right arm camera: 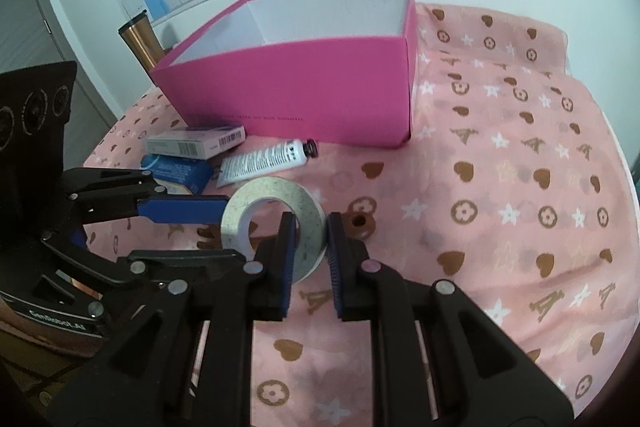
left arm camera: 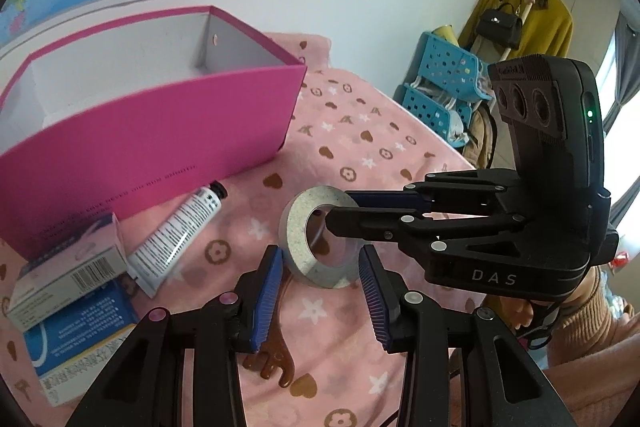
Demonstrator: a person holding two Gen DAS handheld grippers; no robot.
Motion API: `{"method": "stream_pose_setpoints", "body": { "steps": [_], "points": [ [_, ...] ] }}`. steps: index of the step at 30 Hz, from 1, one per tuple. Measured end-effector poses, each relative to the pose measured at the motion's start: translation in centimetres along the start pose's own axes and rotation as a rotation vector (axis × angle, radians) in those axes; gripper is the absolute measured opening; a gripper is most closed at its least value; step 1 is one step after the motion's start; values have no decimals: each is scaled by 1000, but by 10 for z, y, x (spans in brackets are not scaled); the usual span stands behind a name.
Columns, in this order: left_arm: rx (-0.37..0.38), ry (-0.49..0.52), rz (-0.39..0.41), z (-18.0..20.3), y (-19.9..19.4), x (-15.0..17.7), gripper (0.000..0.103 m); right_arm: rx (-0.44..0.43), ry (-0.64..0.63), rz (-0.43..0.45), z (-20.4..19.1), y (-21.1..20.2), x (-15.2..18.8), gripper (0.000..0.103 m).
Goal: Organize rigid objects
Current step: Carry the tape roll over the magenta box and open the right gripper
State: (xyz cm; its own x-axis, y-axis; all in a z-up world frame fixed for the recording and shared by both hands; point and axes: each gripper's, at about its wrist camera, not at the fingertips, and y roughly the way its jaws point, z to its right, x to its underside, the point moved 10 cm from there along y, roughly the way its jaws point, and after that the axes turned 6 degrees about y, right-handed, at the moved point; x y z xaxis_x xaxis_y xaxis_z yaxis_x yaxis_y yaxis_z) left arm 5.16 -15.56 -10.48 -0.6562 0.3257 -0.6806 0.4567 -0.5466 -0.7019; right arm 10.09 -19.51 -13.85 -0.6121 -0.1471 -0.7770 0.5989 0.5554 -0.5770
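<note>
A grey tape roll (left arm camera: 316, 251) (right arm camera: 276, 223) is tilted up off the pink cloth. My right gripper (right arm camera: 311, 251) (left arm camera: 340, 211) is shut on its rim, one finger through the hole. My left gripper (left arm camera: 320, 291) is open, its blue pads (left arm camera: 268, 291) on either side of the roll; one of its fingers (right arm camera: 184, 209) touches the roll's left edge in the right wrist view. An open pink box (left arm camera: 160, 143) (right arm camera: 304, 95) stands behind. A white tube (left arm camera: 180, 231) (right arm camera: 268, 159) and two small cartons (left arm camera: 68, 267) (right arm camera: 196, 143) lie in front of it.
A brown plastic piece (left arm camera: 276, 363) (right arm camera: 362, 223) lies on the cloth under the grippers. A copper tumbler (right arm camera: 142, 39) stands left of the box. Blue baskets (left arm camera: 444, 87) and hanging clothes are off the right edge. The wall is close behind.
</note>
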Motion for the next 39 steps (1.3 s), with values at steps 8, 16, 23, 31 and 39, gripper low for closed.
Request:
{"method": "stream_pose_setpoints", "body": {
  "steps": [8, 16, 23, 31, 39],
  "points": [
    [-19, -4, 50, -12, -14, -25, 40, 16, -55, 40, -9, -7, -28, 18],
    [-57, 17, 106, -25, -27, -54, 40, 24, -103, 89, -16, -13, -67, 18],
    [-85, 18, 137, -38, -33, -81, 40, 37, -121, 126, -18, -15, -98, 18],
    [-98, 4, 143, -58, -29, -110, 40, 52, -122, 144, -14, -10, -130, 18],
    [-121, -27, 127, -80, -11, -125, 38, 83, -103, 120, -3, 11, -149, 18]
  ]
}}
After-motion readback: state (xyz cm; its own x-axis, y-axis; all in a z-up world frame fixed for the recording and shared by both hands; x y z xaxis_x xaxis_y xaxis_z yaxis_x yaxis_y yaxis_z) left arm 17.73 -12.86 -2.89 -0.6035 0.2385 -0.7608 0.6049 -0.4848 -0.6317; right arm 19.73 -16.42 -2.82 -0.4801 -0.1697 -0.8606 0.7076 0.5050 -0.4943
